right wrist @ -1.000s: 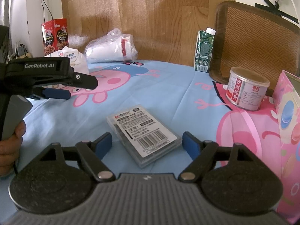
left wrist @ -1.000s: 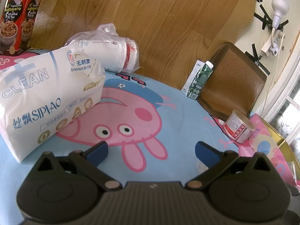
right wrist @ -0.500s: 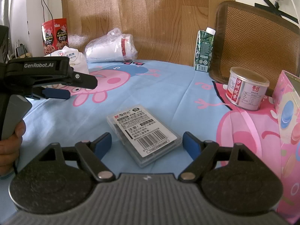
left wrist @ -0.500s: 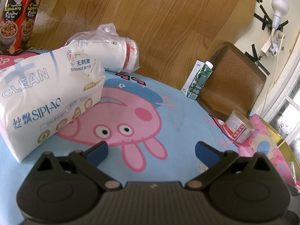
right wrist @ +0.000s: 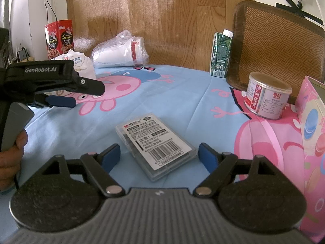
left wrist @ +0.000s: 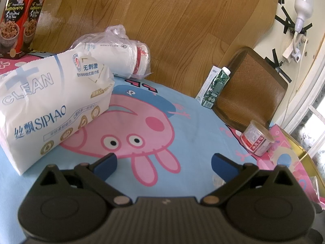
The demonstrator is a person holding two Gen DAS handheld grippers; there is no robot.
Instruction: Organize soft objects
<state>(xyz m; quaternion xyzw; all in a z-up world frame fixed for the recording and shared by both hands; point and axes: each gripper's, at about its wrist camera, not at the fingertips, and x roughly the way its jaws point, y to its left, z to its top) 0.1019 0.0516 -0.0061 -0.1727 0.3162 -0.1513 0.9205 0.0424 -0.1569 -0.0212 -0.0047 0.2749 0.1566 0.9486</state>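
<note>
I am holding both tongs, left (left wrist: 163, 161) and right (right wrist: 158, 155), spread and unchanged, tissue pack (left wrist: 48, 105) waiting untouched at ten o'clock.

A: Between our left gripper (left wrist: 163, 162) jaws the cloth (left wrist: 193, 122) lies bare, open toward twelve o'clock up to the bagged cups (left wrist: 119, 55).

B: The tissue pack (left wrist: 50, 101) blocks ten o'clock. Before our right gripper (right wrist: 158, 155), a clear plastic case (right wrist: 154, 144) sits between the jaws; the tin (right wrist: 266, 95) stands at two, the carton (right wrist: 221, 55) at one.
</note>
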